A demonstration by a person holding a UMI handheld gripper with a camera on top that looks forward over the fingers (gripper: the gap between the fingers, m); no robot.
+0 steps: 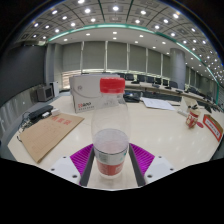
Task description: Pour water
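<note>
Gripping a clear plastic bottle with a red cap (111,125), the claw (111,163) presses both magenta pads (80,158) on its lower body, upright at twelve o'clock over the pale tabletop (150,125), likely keeping water in before pouring.

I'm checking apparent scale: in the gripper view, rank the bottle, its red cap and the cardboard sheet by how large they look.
1. Bottle, held between the jaws, so nearness inflates it.
2. Cardboard sheet.
3. Red cap.
</note>
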